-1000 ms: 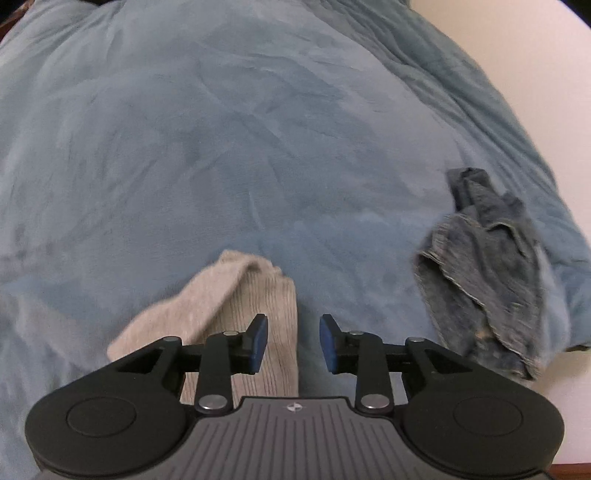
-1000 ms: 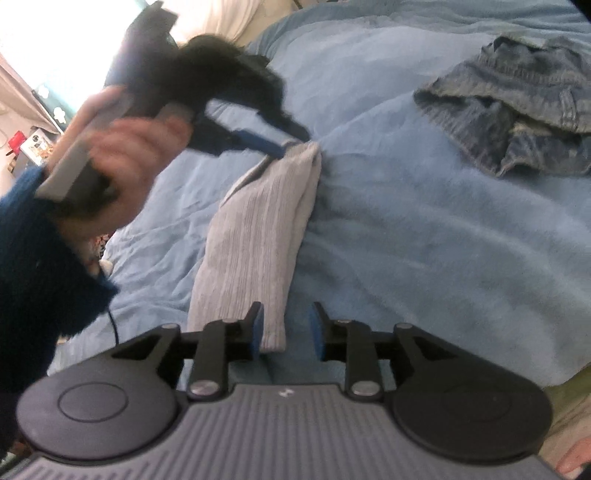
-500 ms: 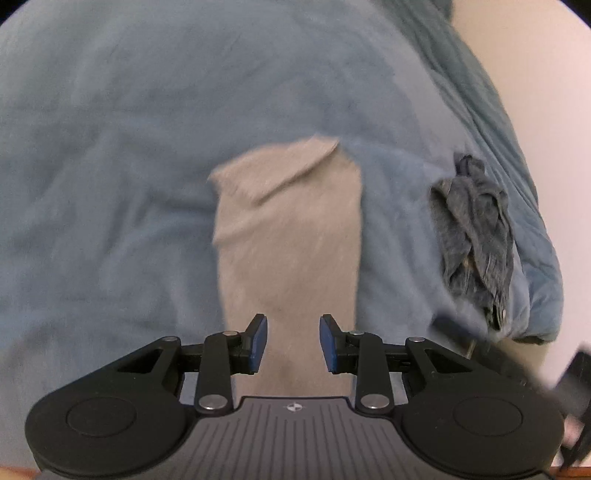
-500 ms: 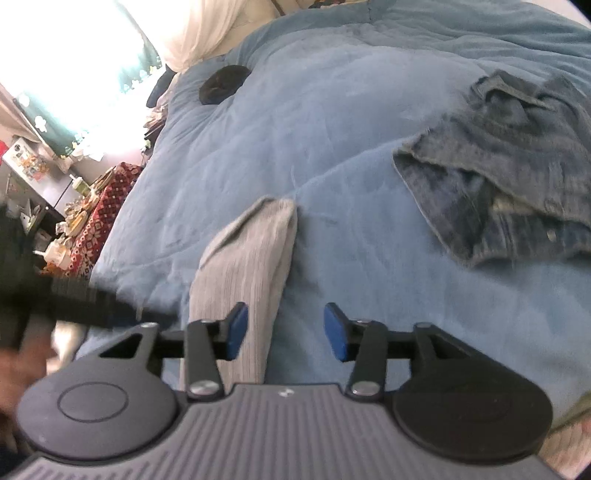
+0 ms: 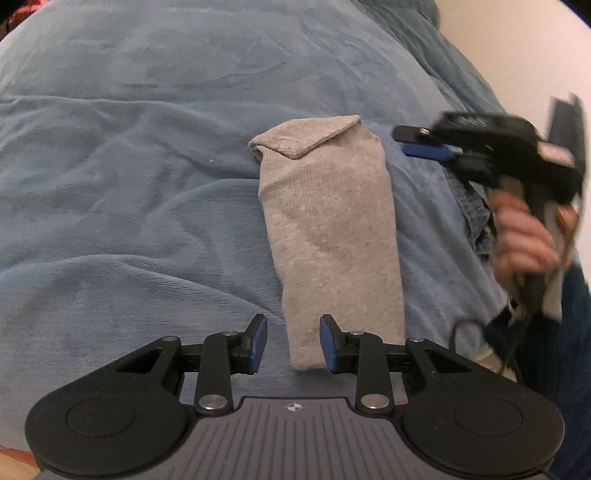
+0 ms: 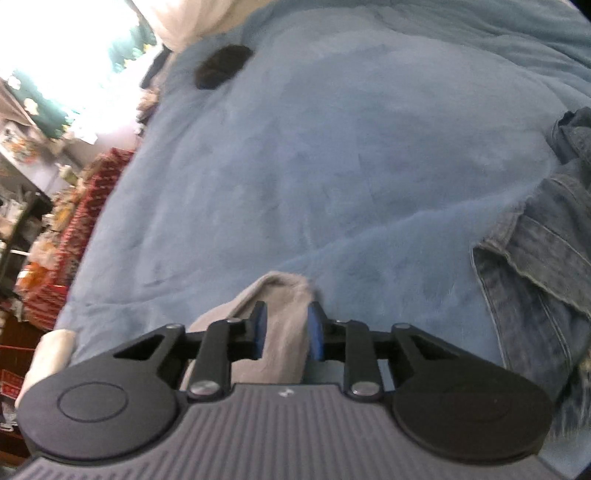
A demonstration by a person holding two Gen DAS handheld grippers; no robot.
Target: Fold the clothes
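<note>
It is a home bedroom: a bed [image 6: 332,155] under a soft blue blanket [image 5: 147,184], white curtains [image 6: 192,18] at a bright window [image 6: 66,48], and cluttered shelves [image 6: 22,206] alongside.

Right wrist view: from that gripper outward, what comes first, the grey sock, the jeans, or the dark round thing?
1. Grey sock, between the right gripper fingers.
2. Jeans, off right.
3. Dark round thing, far, upper left on the blanket.

Both wrist views low over bed [image 5: 147,184], sharing grey sock [image 5: 332,229].
</note>
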